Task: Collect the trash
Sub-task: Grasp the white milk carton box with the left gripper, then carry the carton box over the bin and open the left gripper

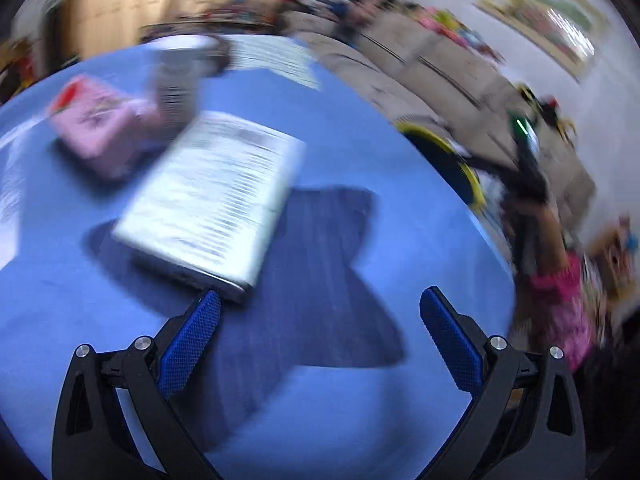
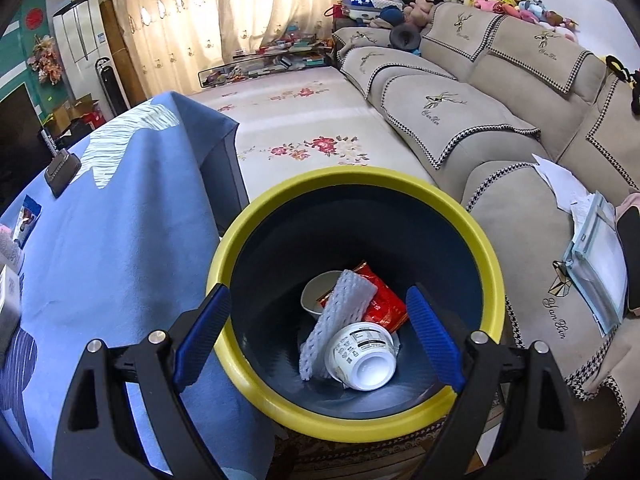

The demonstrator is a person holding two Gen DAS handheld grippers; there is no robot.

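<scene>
Blue-clothed table (image 1: 360,240): left gripper (image 1: 320,332) spread wide, empty, over a white box (image 1: 212,200) and pink box (image 1: 96,128), uncollected. Right gripper (image 2: 318,332) wide, empty, above yellow-rimmed bin (image 2: 492,264) holding cup (image 2: 362,356), red wrapper (image 2: 380,304), foam (image 2: 340,308).

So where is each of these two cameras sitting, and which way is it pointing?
Left wrist: rides on the left gripper, tilted down at the blue tablecloth with a white box; open blue-padded fingers show, plus the other hand far right.
Right wrist: rides on the right gripper, looking down into the yellow-rimmed bin; open fingers show.
Shared: tablecloth, bin, sofa.
</scene>
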